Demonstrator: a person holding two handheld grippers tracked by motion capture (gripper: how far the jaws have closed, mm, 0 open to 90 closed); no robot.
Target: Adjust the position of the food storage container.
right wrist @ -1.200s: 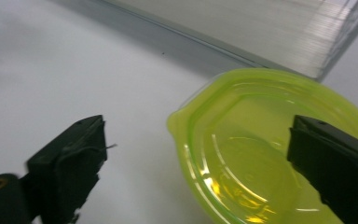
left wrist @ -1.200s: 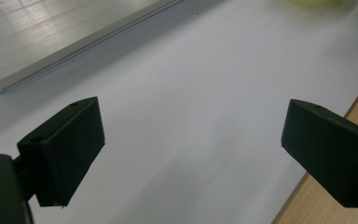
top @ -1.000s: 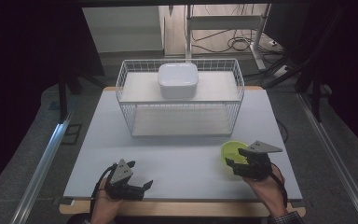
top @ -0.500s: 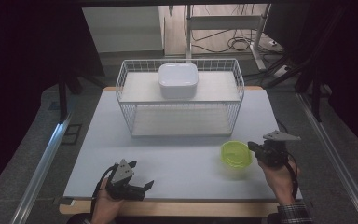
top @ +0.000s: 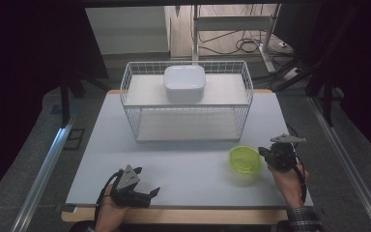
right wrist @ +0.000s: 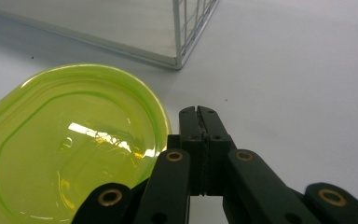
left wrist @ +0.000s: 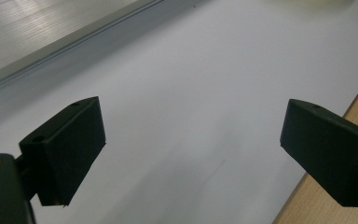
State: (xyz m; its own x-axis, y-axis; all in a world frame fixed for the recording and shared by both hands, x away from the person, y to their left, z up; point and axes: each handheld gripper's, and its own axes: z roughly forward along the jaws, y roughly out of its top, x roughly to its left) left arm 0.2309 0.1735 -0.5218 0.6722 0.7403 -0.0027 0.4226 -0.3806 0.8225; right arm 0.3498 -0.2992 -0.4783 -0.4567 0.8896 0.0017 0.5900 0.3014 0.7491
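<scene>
A translucent lime-green bowl [top: 245,159] sits empty on the white table, just in front of the wire basket's right end. My right gripper [top: 265,155] rests right of the bowl, a little apart from its rim. In the right gripper view its jaws [right wrist: 199,113] are pressed together with nothing between them, and the green bowl [right wrist: 70,144] lies to their left. My left gripper [top: 150,195] rests on the table near the front edge. It stands open [left wrist: 193,140] over bare tabletop with nothing between its fingers.
A white wire basket [top: 125,92] with two shelves stands at the back middle, and a white lidded container [top: 184,82] sits on its upper shelf. The basket's corner [right wrist: 182,32] is close beyond the bowl. The wooden table edge [left wrist: 354,107] runs beside the left gripper.
My right gripper has moved right, off the bowl's right rim, and its jaws have closed empty. The bowl stays on the table. The left gripper has not moved.
</scene>
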